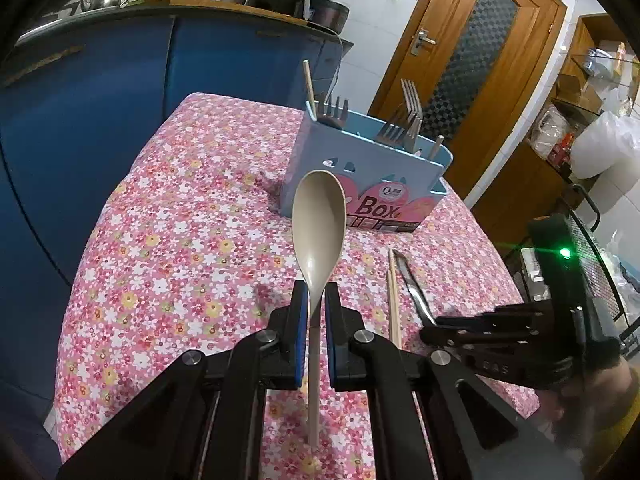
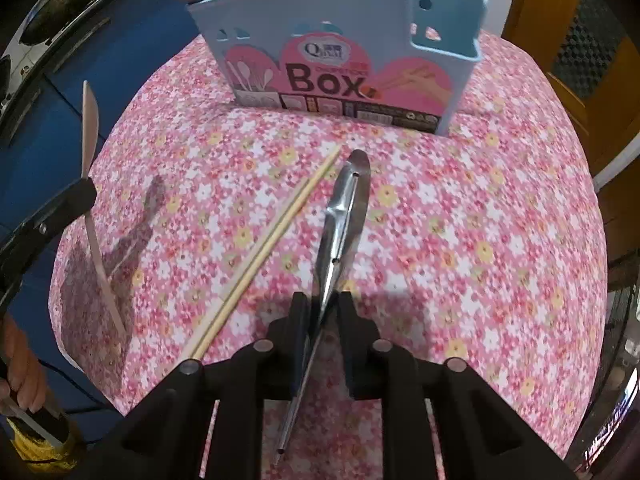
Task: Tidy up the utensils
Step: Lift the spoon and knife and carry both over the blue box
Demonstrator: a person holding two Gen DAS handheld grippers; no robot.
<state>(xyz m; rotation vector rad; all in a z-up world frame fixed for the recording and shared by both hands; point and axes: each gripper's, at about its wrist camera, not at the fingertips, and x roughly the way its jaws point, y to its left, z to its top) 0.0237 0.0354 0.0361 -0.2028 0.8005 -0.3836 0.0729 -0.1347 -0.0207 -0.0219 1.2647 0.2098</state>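
Observation:
My left gripper [image 1: 316,304] is shut on a beige spoon [image 1: 319,216] and holds it above the table, bowl forward. The spoon also shows at the left of the right wrist view [image 2: 90,120]. My right gripper [image 2: 322,310] is closed around the handle of a metal peeler [image 2: 342,216] that lies low over the cloth, beside a pair of wooden chopsticks [image 2: 272,236]. The blue utensil box [image 2: 340,40] stands at the far side, with forks and chopsticks in it [image 1: 404,120]. The right gripper shows in the left wrist view [image 1: 436,328].
The table has a pink floral cloth [image 1: 180,220]. Blue cabinets [image 1: 100,100] stand to the left, a wooden door [image 1: 472,60] behind the box, and shelves with bags [image 1: 592,140] to the right.

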